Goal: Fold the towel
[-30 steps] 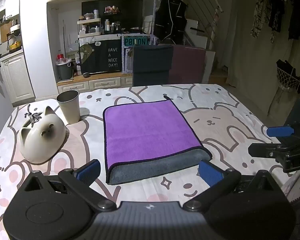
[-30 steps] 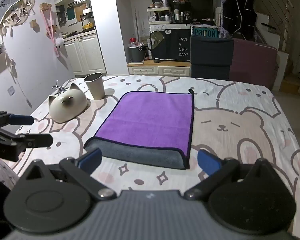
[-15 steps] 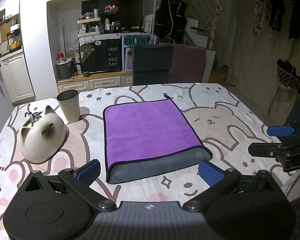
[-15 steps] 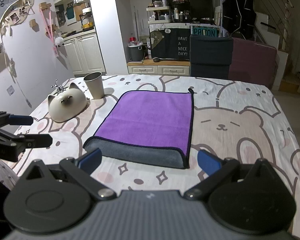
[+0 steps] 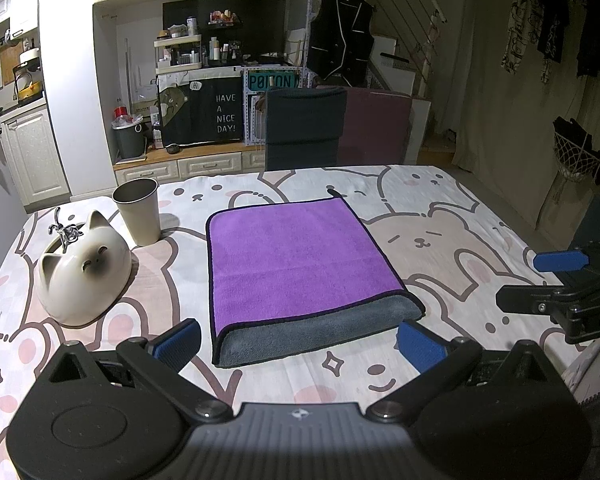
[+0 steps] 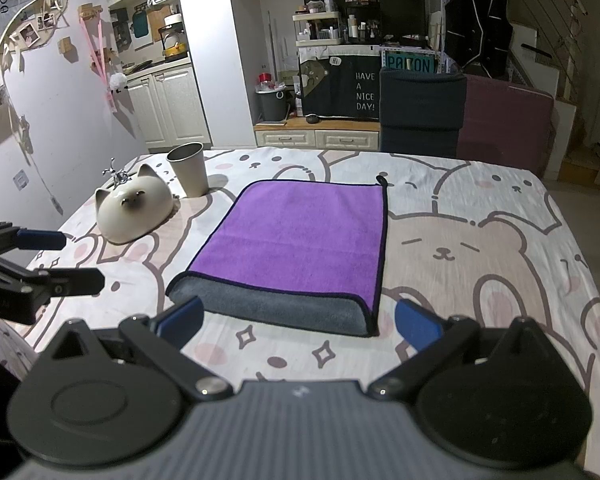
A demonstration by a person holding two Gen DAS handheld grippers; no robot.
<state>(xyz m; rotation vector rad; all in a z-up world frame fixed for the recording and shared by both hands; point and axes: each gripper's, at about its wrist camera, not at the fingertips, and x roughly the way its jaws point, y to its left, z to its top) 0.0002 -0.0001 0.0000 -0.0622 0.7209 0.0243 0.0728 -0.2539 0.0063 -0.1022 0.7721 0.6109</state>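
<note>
A purple towel [image 5: 296,256] with a grey underside lies folded flat on the bear-print tablecloth, its grey folded edge nearest me; it also shows in the right wrist view [image 6: 300,236]. My left gripper [image 5: 300,342] is open and empty, hovering just short of the towel's near edge. My right gripper [image 6: 298,320] is open and empty, also just short of the near edge. Each gripper shows in the other's view: the right one at the right side [image 5: 560,280], the left one at the left side [image 6: 40,256].
A cream cat-shaped bowl [image 5: 84,268] and a grey cup [image 5: 138,210] stand left of the towel; both also show in the right wrist view, bowl [image 6: 134,210], cup [image 6: 189,174]. Two chairs [image 5: 304,128] stand behind the table's far edge.
Both views have shifted very slightly; the towel and both open grippers stay much as they were.
</note>
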